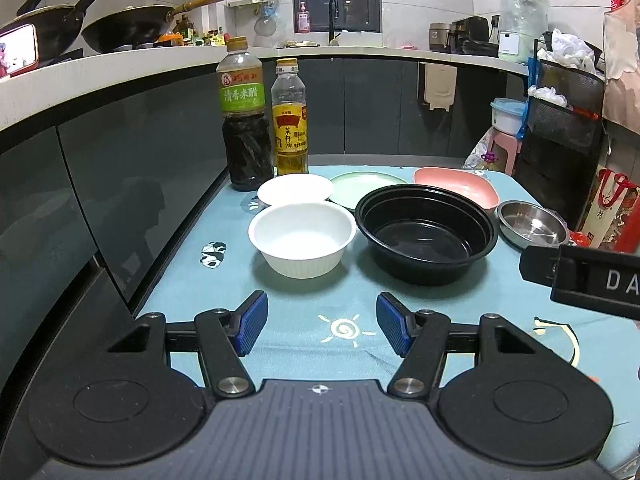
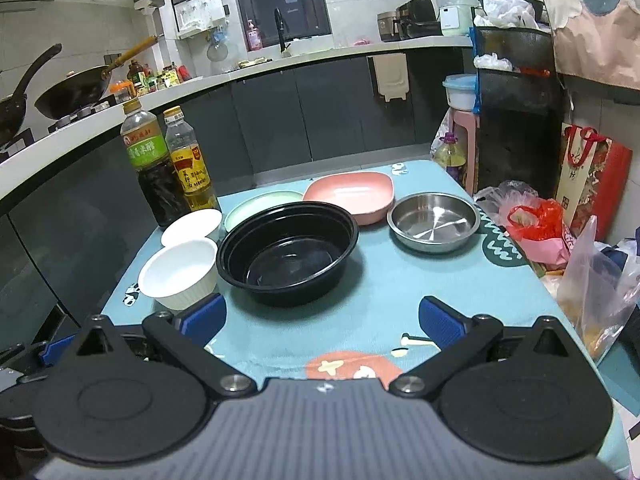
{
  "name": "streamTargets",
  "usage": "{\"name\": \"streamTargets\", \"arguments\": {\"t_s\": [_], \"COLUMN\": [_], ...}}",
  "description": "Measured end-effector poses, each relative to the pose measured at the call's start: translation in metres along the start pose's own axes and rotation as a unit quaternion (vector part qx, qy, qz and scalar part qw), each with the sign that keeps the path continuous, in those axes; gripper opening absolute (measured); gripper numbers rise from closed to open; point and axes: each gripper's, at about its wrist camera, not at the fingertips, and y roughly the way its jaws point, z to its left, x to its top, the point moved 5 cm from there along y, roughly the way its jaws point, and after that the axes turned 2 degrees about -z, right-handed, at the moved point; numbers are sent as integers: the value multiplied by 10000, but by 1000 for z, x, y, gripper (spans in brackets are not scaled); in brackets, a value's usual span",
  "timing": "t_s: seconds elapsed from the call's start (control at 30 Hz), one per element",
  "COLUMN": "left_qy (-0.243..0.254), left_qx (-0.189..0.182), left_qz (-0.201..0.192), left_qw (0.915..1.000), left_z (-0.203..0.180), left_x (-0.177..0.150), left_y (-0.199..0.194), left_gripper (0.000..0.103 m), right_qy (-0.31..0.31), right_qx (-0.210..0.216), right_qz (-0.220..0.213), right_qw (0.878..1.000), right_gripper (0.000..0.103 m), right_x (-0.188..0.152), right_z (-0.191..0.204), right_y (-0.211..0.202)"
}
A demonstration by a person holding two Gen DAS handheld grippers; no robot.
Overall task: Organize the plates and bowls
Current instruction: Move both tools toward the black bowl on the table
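A small tabletop (image 2: 360,312) under a teal cartoon-print cloth stands beside a curved white kitchen counter (image 2: 280,66) with dark grey cabinet fronts; two woks sit on the counter's far left.

Six dishes rest upright on the cloth, all open side up, clustered toward the far half. Largest is one round black bowl (image 2: 287,254) in the middle. Behind it to the right sits one pink dish (image 2: 350,196), a rounded rectangle with its long axis running left to right. Right of the black bowl is one round steel dish (image 2: 434,222). One pale green plate (image 2: 256,206) lies flat behind the black bowl, partly hidden. Two white bowls stand to the left: the nearer white bowl (image 1: 302,240) just beside the black bowl, the farther white bowl (image 1: 295,189) behind it.

Two bottles stand upright at the far left corner: a dark vinegar bottle (image 1: 245,120) and a yellow oil bottle (image 1: 290,120), side by side.

The left gripper (image 1: 322,326) and right gripper (image 2: 320,320) hover above the near edge, each spread wide and holding nothing.
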Motion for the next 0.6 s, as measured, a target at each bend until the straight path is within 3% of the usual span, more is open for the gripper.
{"name": "streamTargets", "arguments": {"t_s": [0.6], "left_qy": [-8], "left_qx": [-55], "left_qz": [120], "left_qw": [9999], "left_z": [-2], "left_x": [-7], "left_y": [4], "left_gripper": [57], "right_qy": [34], "right_qx": [17], "right_qz": [137], "right_qw": [9999], "right_gripper": [50], "right_x": [-4], "right_z": [0], "right_y": [4]}}
